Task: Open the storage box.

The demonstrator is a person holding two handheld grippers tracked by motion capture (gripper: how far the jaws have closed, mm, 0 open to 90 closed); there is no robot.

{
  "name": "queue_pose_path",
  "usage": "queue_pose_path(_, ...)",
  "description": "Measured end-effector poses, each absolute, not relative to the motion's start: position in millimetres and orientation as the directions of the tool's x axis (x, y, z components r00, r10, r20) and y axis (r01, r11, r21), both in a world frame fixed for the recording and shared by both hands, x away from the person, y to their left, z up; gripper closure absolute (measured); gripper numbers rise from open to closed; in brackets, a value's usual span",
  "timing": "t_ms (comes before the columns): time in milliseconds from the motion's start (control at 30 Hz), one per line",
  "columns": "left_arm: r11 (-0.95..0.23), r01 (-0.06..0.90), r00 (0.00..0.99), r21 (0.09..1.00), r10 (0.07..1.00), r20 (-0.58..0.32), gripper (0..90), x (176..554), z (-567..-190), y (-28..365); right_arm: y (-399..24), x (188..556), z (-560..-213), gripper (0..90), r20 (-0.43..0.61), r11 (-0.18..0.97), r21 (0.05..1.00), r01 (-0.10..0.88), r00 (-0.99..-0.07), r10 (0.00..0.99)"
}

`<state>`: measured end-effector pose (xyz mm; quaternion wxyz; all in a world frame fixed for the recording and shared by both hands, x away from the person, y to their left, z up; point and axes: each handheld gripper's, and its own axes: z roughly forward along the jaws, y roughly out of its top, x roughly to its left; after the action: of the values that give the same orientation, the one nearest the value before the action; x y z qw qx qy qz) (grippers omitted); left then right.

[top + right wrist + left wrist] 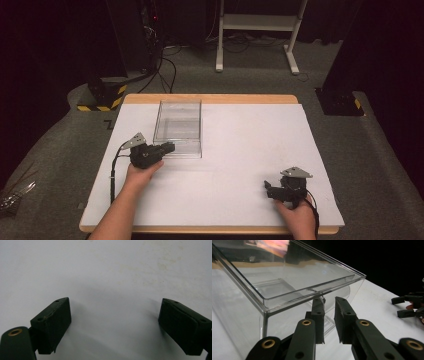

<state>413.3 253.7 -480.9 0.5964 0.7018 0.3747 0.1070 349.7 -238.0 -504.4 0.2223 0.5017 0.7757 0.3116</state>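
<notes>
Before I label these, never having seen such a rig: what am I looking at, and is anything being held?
A person works at a white table with a hand-held two-jaw claw in each hand; there is no robot arm. The wide picture looks down from above. The other two come from cameras riding on the claws, looking along their black jaws. On the table stands a clear plastic box. The left claw points at its near corner, jaws narrowly apart, gripping nothing I can make out. The right claw is over bare table, jaws wide, empty.

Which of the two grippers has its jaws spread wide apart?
The right gripper, over bare white table; the left gripper, at the clear box, has its jaws nearly together.
</notes>
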Motion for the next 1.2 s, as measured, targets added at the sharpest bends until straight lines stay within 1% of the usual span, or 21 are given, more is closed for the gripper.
queue_pose_path(300, -0.014, 0.391, 0.712, 0.920, 0.638, -0.293, 78.8, 407, -482, 255, -238, 350, -504, 11.2, -0.033, 0.302, 0.707, 0.640, -0.398, 0.917)
queue_pose_path(1000, 0.005, 0.376, 0.745, 0.927, 0.594, -0.305, 80.1, 375, -487, 258, -238, 350, -504, 11.2, -0.032, 0.302, 0.707, 0.640, -0.398, 0.917)
queue_pose_path(1200, -0.008, 0.371, 0.757, 0.929, 0.582, -0.297, 80.5, 367, -487, 258, -238, 350, -504, 11.2, -0.032, 0.303, 0.707, 0.639, -0.398, 0.917)
